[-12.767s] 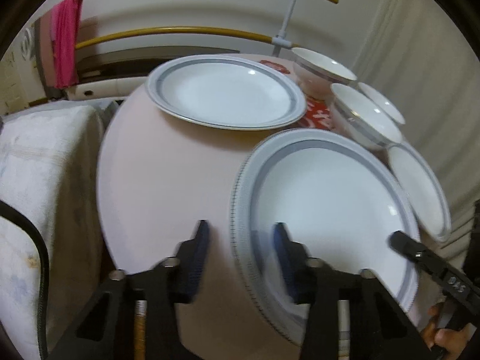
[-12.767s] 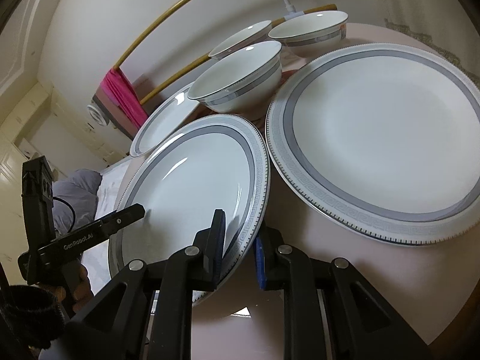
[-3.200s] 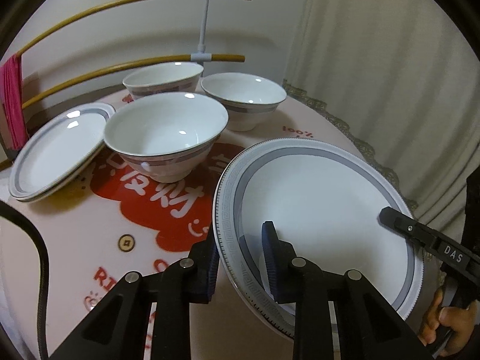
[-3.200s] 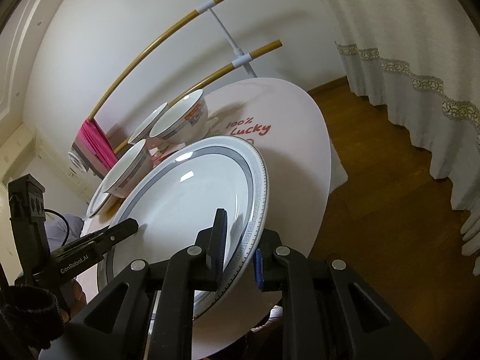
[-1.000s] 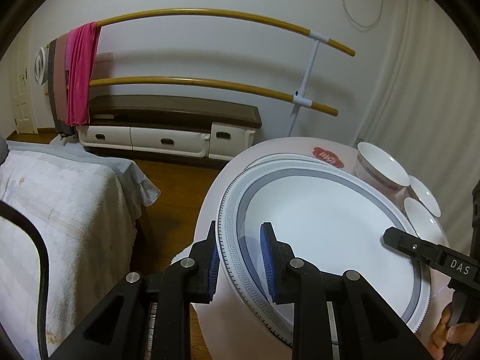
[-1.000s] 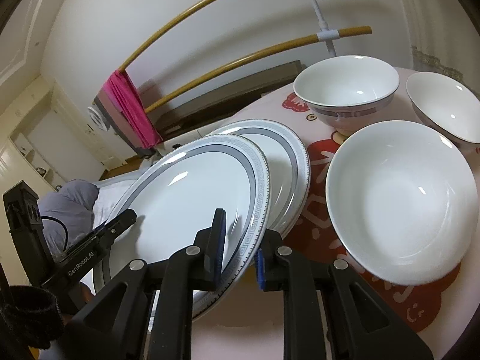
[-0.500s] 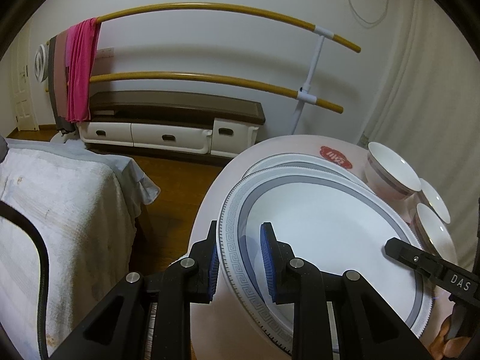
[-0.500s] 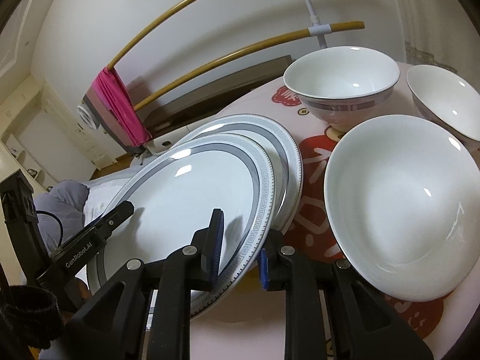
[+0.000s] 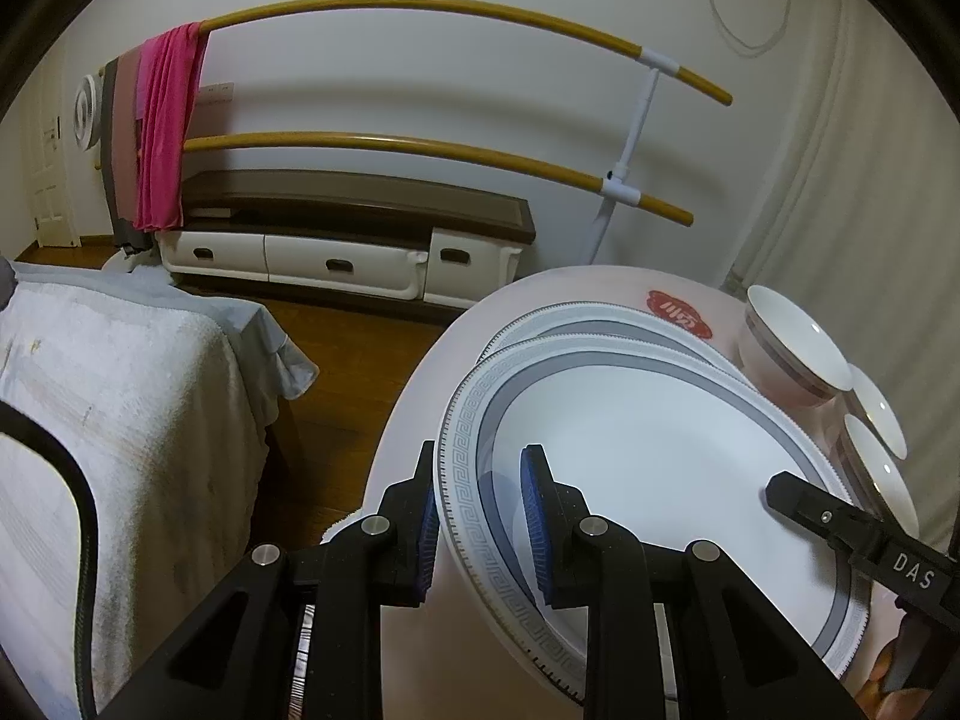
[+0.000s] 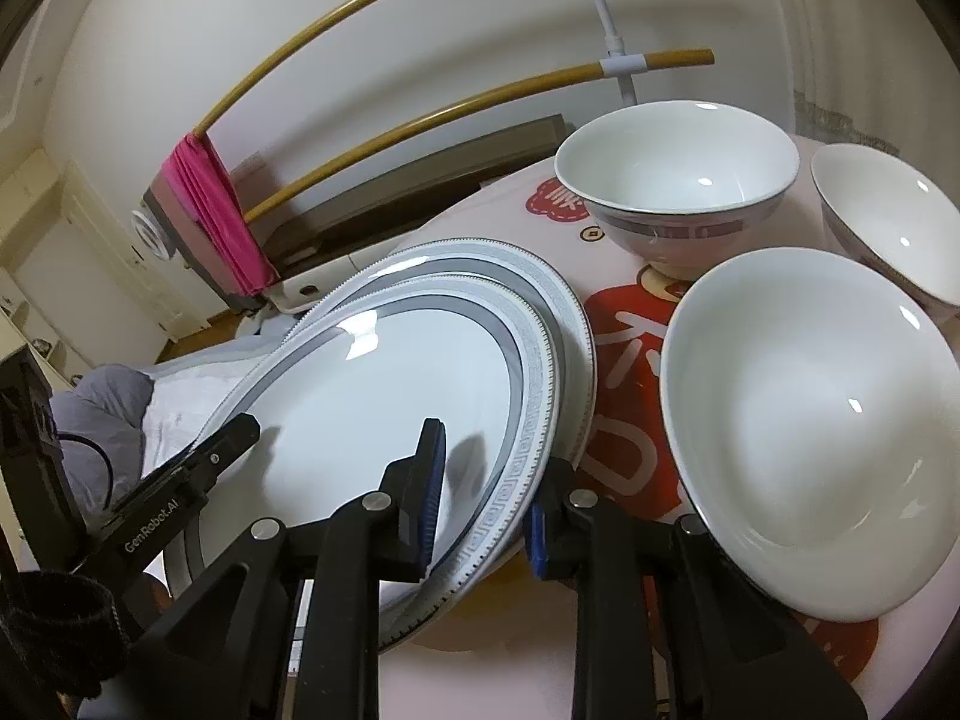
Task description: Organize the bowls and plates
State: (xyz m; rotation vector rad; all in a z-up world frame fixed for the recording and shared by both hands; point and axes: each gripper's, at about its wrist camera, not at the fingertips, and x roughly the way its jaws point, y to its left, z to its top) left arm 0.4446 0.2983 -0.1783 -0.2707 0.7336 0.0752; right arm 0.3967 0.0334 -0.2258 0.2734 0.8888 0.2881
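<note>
A large white plate with a grey patterned rim (image 9: 660,480) (image 10: 384,396) lies on top of a second matching plate (image 9: 600,324) (image 10: 570,312) on the round pink table (image 9: 414,372). My left gripper (image 9: 480,516) has its jaws astride the top plate's near rim, with a gap showing at each pad. My right gripper (image 10: 486,492) straddles the opposite rim, its jaws spread wider than the rim. Three white bowls stand beside the plates: a near one (image 10: 804,426), a far one (image 10: 678,180) and one at the right edge (image 10: 894,222).
A bed with a white cover (image 9: 120,420) stands left of the table. A low cabinet (image 9: 336,240) and a rack with yellow rails (image 9: 420,12) and pink cloth (image 9: 159,126) line the wall. A curtain (image 9: 852,180) hangs to the right.
The held plate has come down onto the second plate. Both grippers' jaws have spread a little off its rim, the right more than the left.
</note>
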